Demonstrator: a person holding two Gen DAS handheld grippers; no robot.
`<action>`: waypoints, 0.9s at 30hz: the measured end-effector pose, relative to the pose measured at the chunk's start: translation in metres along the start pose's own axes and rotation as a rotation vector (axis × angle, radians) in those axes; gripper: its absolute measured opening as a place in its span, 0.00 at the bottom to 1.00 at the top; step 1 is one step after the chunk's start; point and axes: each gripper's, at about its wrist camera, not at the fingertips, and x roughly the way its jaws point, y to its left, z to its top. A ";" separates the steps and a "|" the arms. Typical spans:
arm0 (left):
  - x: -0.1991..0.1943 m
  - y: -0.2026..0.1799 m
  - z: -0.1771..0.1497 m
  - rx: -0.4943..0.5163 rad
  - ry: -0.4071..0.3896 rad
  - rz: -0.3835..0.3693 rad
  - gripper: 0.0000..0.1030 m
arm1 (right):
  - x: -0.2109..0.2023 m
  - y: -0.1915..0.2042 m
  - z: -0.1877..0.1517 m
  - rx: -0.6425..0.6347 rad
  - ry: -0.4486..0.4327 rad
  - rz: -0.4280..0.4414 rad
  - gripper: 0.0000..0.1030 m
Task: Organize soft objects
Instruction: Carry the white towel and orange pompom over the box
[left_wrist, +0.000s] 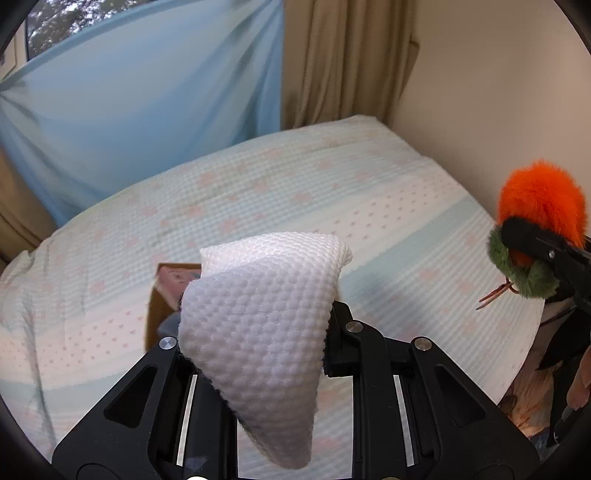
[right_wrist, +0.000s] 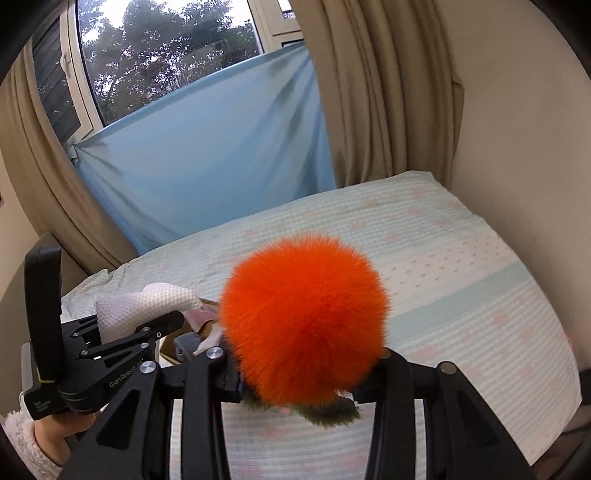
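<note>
Both hand-held grippers were loaded and raised above the bed (left_wrist: 369, 192), which carried a pale striped cover with pink motifs.

Left hand-held gripper (left_wrist: 255, 332): jaws clamped on a white textured cloth (left_wrist: 258, 317). The cloth stood up between the jaws in a folded cone and drooped over the gripper body toward the camera. Judged light and fully limp; the knit surface should give good friction, so slip seemed unlikely. A pinch through a doubled fold looked the safest hold; a single layer would probably let the rest hang and swing.

Right hand-held gripper (right_wrist: 306, 365): jaws closed on an orange fluffy pom-pom toy (right_wrist: 304, 317), apparently gripped low, near its green furry collar (right_wrist: 332, 413). The long pile hid the exact contact. Judged very light and compressible; the fur would likely flatten under the jaws and could slide, so a hold on the firmer collar or core seemed better than on the pile. A thin reddish cord (left_wrist: 495, 293) dangled from the toy and could snag.

An open cardboard box (left_wrist: 162, 295) lay on the bed toward its left edge, mostly hidden behind the cloth in the left view. It already held some soft items; I could not identify them. The cloth hung roughly over the box; the toy hung to the right of it, toward the bed's right edge.

Blue sheet (right_wrist: 207, 155) and beige curtains (right_wrist: 384, 85) hung beyond the far edge.
</note>
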 end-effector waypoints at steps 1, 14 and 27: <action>0.005 0.007 0.001 -0.003 0.008 0.001 0.16 | 0.003 0.008 -0.003 0.000 0.008 0.000 0.35; 0.071 0.081 0.003 -0.058 0.155 0.029 0.16 | 0.100 0.065 -0.007 -0.035 0.150 0.025 0.35; 0.200 0.078 -0.029 -0.015 0.446 -0.019 0.16 | 0.239 0.030 -0.027 0.057 0.408 0.007 0.35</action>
